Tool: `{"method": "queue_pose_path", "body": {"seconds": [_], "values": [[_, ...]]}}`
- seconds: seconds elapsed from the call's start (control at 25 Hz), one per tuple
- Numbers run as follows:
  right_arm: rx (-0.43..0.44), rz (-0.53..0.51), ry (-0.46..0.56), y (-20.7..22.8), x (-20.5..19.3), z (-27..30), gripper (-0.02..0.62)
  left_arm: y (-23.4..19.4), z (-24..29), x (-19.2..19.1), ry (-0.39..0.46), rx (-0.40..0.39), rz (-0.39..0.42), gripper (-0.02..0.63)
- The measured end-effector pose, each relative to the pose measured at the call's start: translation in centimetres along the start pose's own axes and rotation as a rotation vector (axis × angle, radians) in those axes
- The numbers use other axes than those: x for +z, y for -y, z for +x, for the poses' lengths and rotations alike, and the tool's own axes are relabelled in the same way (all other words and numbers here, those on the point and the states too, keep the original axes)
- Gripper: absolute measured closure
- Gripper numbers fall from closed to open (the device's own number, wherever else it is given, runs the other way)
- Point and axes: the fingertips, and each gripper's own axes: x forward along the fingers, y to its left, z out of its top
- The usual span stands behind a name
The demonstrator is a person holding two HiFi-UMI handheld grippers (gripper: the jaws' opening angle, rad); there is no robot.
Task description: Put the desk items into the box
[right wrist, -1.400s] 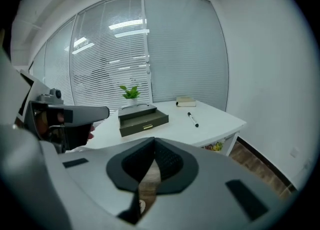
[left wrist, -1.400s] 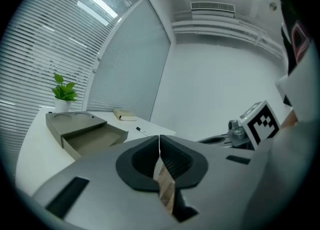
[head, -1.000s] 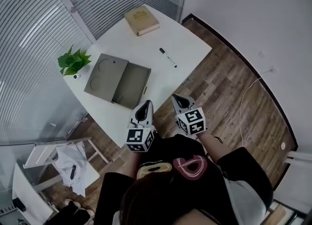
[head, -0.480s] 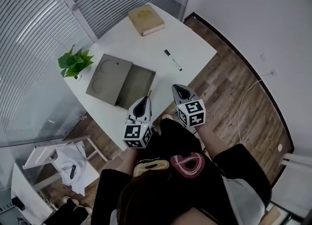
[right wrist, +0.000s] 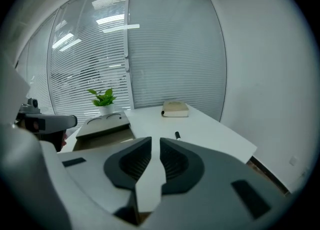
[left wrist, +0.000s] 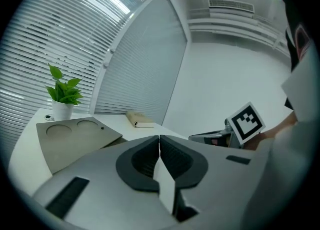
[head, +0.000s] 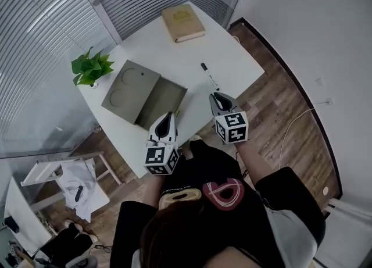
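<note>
The left gripper (head: 167, 115) has its jaws together, empty. The right gripper (head: 217, 96) has just been opening its jaws a crack, empty, with the marker (head: 208, 75) at its twelve o'clock.

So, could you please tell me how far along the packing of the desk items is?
Done: only the box stands open, with nothing visible inside. In hand: nothing. The left gripper is shut and empty, and the right gripper has just been opening its jaws with nothing between them. Left: the book, the marker and perhaps the plant are all on the desk.
</note>
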Motion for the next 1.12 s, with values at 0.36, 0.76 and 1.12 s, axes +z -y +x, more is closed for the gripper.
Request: {"method": "queue_pose_path", "body": {"seconds": [0.36,0.76,1.12], "values": [[0.03,0.039,-0.073,3.7,-0.3,4.0,0.439,-2.1,0.7,0.6,0.023,0.106,-0.006,0.586],[0.051,0.024,-0.214,6.4,-2.0,8.2,0.436,-4.0,0.8,0.6,0.041,0.219,-0.035,0.586],[0.067,-0.011,-0.332,7.6,-3.9,11.3,0.436,-5.3,0.9,0.4,0.041,0.298,-0.051,0.586]]}}
